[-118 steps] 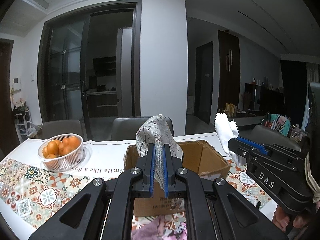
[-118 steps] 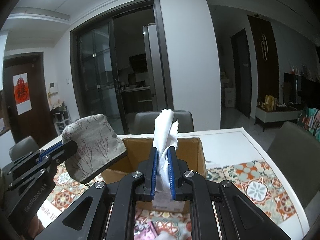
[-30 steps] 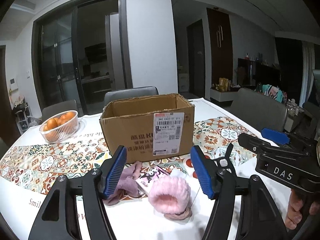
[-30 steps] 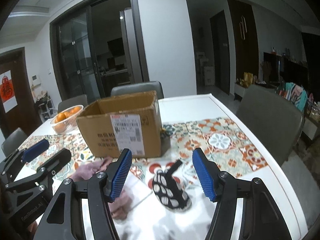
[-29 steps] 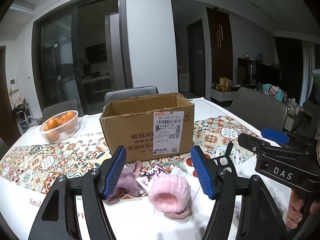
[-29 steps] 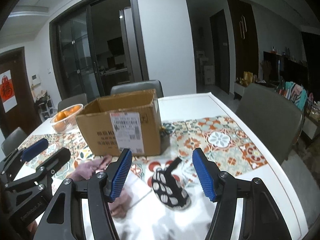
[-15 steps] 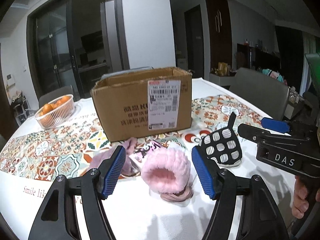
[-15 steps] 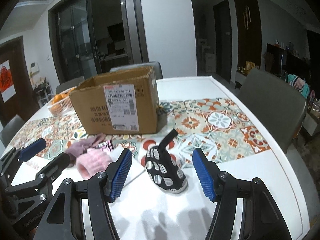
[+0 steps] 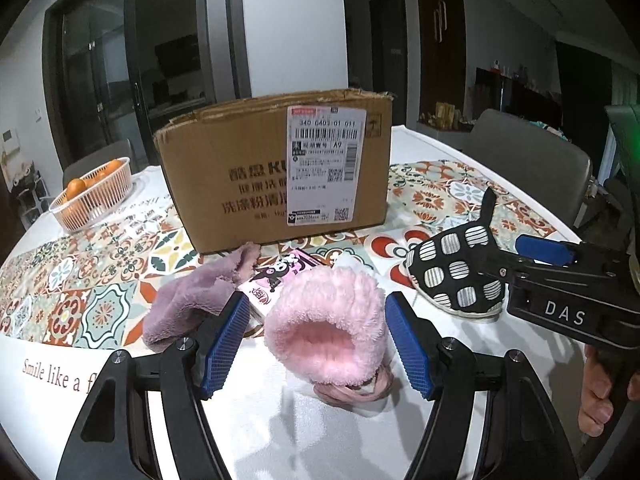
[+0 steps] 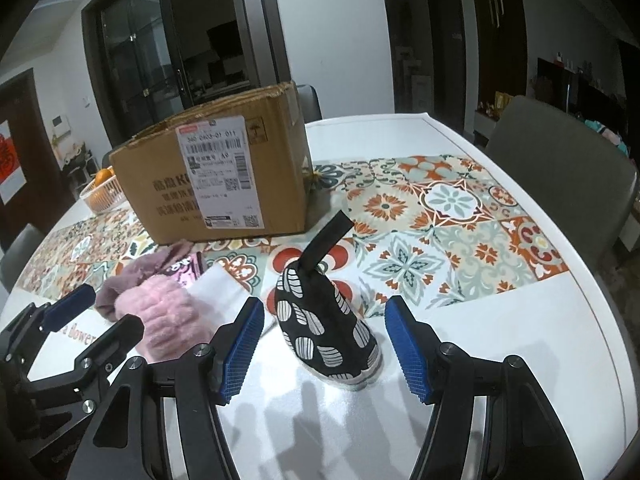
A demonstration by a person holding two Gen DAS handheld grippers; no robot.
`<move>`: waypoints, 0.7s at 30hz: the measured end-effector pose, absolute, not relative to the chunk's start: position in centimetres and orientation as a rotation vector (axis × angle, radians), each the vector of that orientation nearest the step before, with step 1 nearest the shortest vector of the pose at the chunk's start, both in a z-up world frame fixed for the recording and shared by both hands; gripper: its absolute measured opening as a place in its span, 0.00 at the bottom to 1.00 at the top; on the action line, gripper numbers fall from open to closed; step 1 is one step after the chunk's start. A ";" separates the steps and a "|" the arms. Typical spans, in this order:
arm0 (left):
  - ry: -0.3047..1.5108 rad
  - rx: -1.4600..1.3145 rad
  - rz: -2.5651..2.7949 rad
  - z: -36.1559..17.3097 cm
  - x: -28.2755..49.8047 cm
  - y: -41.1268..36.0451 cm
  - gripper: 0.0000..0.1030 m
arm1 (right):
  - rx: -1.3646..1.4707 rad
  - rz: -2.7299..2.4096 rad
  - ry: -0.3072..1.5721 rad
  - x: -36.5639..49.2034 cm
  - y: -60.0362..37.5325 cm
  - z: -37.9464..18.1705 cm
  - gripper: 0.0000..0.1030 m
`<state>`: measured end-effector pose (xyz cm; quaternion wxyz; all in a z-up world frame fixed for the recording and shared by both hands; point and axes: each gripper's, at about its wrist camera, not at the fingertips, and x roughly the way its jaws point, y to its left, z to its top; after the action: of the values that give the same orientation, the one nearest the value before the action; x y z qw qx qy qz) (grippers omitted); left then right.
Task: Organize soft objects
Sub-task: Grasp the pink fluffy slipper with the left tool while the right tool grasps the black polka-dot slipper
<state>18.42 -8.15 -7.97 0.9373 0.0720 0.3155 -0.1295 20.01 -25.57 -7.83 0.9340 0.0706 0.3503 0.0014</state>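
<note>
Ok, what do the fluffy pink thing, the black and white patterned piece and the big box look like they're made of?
Fluffy pink thing: looks like plush or faux fur, matte, with a long fuzzy pile and a soft hollow opening.
Black and white patterned piece: seems to be woven fabric, matte, printed with striped patches, with a black strap loop on top; possibly padded.
Big box: corrugated cardboard, plain brown, with frayed top edges and a pasted paper label.

Bare white tabletop [image 10: 500,344] lies open to the right of the black patterned pouch [image 10: 326,320] and along the near edge. Behind, the cardboard box [image 9: 272,168] blocks the middle. Left of the pouch the way is crowded: pink fluffy cuff [image 9: 326,328], purple fleece piece [image 9: 188,300], cartoon packet [image 9: 276,280] lie touching. The left gripper [image 9: 314,348] straddles the cuff.
</note>
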 end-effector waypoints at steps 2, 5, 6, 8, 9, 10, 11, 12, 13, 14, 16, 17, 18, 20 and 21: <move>0.660 0.144 -0.271 -8.4 18.9 -8.2 0.67 | 0.145 -0.001 0.723 20.4 -25.6 -8.1 0.62; 0.675 0.138 -0.274 -9.0 19.3 -8.2 0.67 | 0.144 -0.001 0.731 20.9 -25.6 -8.5 0.62; 0.676 0.136 -0.275 -9.0 19.4 -8.2 0.67 | 0.143 -0.002 0.732 21.0 -25.6 -8.5 0.62; 0.682 0.131 -0.279 -9.3 19.6 -8.1 0.65 | 0.138 -0.001 0.736 21.2 -25.5 -8.7 0.62; 0.685 0.128 -0.284 -9.4 19.7 -8.0 0.63 | 0.136 -0.001 0.738 21.3 -25.5 -8.8 0.62; 0.690 0.124 -0.288 -9.5 19.8 -8.0 0.57 | 0.136 0.001 0.740 21.4 -25.4 -8.9 0.62; 0.697 0.120 -0.294 -9.5 19.9 -7.9 0.51 | 0.135 0.004 0.741 21.5 -25.3 -9.0 0.60; 0.700 0.116 -0.297 -9.6 19.9 -7.9 0.48 | 0.133 0.005 0.743 21.6 -25.2 -9.1 0.56; 0.698 0.116 -0.296 -9.6 19.9 -7.8 0.41 | 0.131 0.009 0.747 21.6 -25.1 -9.1 0.54; 0.696 0.117 -0.293 -9.5 19.9 -7.8 0.36 | 0.133 0.015 0.750 21.7 -25.1 -9.2 0.48; 0.698 0.115 -0.296 -9.5 19.9 -7.7 0.29 | 0.129 0.014 0.750 21.7 -24.9 -9.3 0.43; 0.698 0.113 -0.297 -9.5 19.8 -7.6 0.25 | 0.126 0.014 0.749 21.7 -24.8 -9.3 0.39; 0.698 0.112 -0.298 -9.5 19.8 -7.6 0.24 | 0.124 0.015 0.748 21.7 -24.8 -9.3 0.34; 0.696 0.106 -0.300 -9.5 19.7 -7.5 0.22 | 0.125 0.018 0.747 21.6 -24.7 -9.3 0.31; 0.695 0.105 -0.300 -9.4 19.7 -7.5 0.21 | 0.125 0.019 0.747 21.5 -24.6 -9.3 0.29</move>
<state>19.67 -7.47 -9.40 0.9279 0.0511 0.3390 -0.1464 21.54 -24.63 -9.26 0.9290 0.0609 0.3648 0.0091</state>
